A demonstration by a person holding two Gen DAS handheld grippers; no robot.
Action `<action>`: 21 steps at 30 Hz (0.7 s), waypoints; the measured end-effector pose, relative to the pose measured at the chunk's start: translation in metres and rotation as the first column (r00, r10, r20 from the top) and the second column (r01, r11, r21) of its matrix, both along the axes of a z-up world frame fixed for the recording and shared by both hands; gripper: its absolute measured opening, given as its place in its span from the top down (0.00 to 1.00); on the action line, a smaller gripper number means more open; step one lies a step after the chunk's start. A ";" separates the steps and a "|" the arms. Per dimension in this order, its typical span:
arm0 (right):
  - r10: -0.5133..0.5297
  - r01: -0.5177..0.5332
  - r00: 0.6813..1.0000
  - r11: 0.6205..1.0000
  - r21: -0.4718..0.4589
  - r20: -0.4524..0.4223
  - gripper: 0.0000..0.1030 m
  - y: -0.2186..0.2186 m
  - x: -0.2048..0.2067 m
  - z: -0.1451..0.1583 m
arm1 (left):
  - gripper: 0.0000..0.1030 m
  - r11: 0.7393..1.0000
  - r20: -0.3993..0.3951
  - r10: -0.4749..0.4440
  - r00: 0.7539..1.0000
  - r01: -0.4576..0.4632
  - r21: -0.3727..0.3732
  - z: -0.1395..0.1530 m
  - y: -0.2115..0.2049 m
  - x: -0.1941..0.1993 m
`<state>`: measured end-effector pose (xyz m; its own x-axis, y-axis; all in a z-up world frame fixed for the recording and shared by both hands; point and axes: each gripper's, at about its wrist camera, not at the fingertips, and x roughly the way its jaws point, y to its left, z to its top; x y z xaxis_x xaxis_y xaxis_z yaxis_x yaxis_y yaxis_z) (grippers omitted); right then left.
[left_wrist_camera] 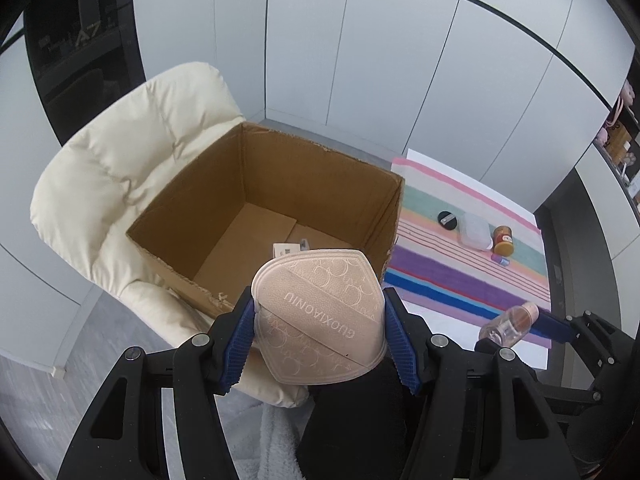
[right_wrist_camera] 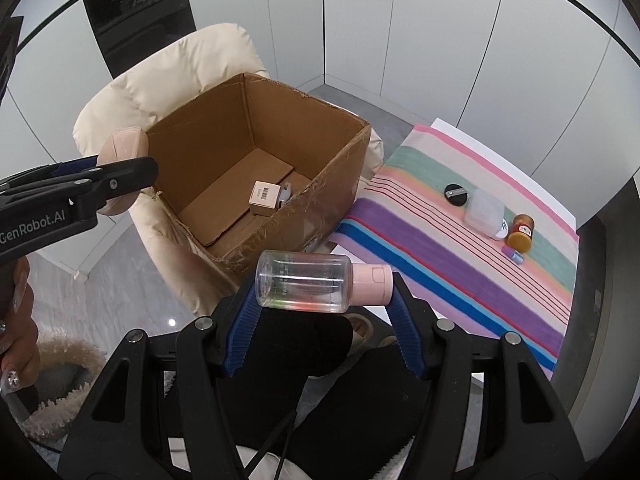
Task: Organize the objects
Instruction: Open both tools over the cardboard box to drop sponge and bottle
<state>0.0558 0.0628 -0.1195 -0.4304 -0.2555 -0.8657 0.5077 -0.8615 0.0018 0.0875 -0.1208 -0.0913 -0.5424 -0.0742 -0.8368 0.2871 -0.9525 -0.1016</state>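
Note:
My left gripper (left_wrist_camera: 319, 320) is shut on a beige embossed puff (left_wrist_camera: 320, 312) lettered GUOXIAONIU, held just before the near rim of an open cardboard box (left_wrist_camera: 224, 184). In the right wrist view my right gripper (right_wrist_camera: 323, 292) is shut on a clear plastic bottle (right_wrist_camera: 308, 282) with a pink cap, lying crosswise between the blue pads, near the box (right_wrist_camera: 344, 168) front corner. A small barcoded carton (right_wrist_camera: 264, 199) lies on the box floor. The left gripper (right_wrist_camera: 80, 178) with the puff (right_wrist_camera: 122, 146) shows at the left, by the box's left wall.
The box rests on a cream padded chair (left_wrist_camera: 120, 168). To the right, a striped cloth (right_wrist_camera: 460, 248) carries a black round lid (right_wrist_camera: 455, 193), a translucent container (right_wrist_camera: 484, 210), an orange jar (right_wrist_camera: 522, 232) and a small purple item (right_wrist_camera: 513, 254). A hand (right_wrist_camera: 16, 320) holds the left gripper.

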 end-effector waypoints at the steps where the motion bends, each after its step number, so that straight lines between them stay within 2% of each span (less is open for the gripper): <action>1: 0.003 -0.003 1.000 1.000 0.003 -0.003 0.38 -0.002 -0.003 0.000 | 0.40 1.000 0.005 0.003 1.000 -0.003 0.000 -0.002 -0.002 -0.004; 10: 0.042 -0.042 0.999 0.999 -0.007 -0.030 0.38 -0.042 -0.060 -0.005 | 0.40 0.996 0.014 0.075 0.997 -0.075 -0.043 -0.011 -0.041 -0.047; 14: 0.067 -0.068 0.997 0.997 -0.025 -0.048 0.38 -0.071 -0.093 -0.013 | 0.40 0.990 0.030 0.132 0.991 -0.130 -0.062 -0.024 -0.067 -0.072; 16: 0.055 -0.055 0.996 0.998 0.002 -0.077 0.38 -0.086 -0.107 -0.019 | 0.40 0.985 0.044 0.162 0.986 -0.159 -0.069 -0.033 -0.079 -0.085; 18: 0.071 -0.072 0.995 0.997 -0.025 -0.071 0.38 -0.096 -0.119 -0.023 | 0.36 0.982 0.041 0.184 0.982 -0.182 -0.048 -0.038 -0.089 -0.092; 19: 0.092 -0.095 0.994 0.994 -0.047 -0.061 0.38 -0.101 -0.123 -0.025 | 0.30 0.980 0.030 0.198 0.980 -0.197 -0.031 -0.039 -0.093 -0.094; 20: 0.127 -0.130 0.990 0.990 -0.053 -0.053 0.37 -0.107 -0.125 -0.028 | 0.19 0.975 0.026 0.223 0.975 -0.222 -0.021 -0.042 -0.099 -0.096; 21: 0.151 -0.153 0.987 0.987 -0.044 -0.055 0.34 -0.112 -0.127 -0.030 | 0.12 0.972 0.029 0.235 0.972 -0.235 -0.015 -0.044 -0.102 -0.097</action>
<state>-0.0708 -0.0495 -0.1492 -0.4271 -0.3620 -0.8286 0.6334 -0.7737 0.0115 -0.0099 -0.2225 -0.1356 -0.4831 -0.2062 -0.8509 0.5055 -0.8592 -0.0787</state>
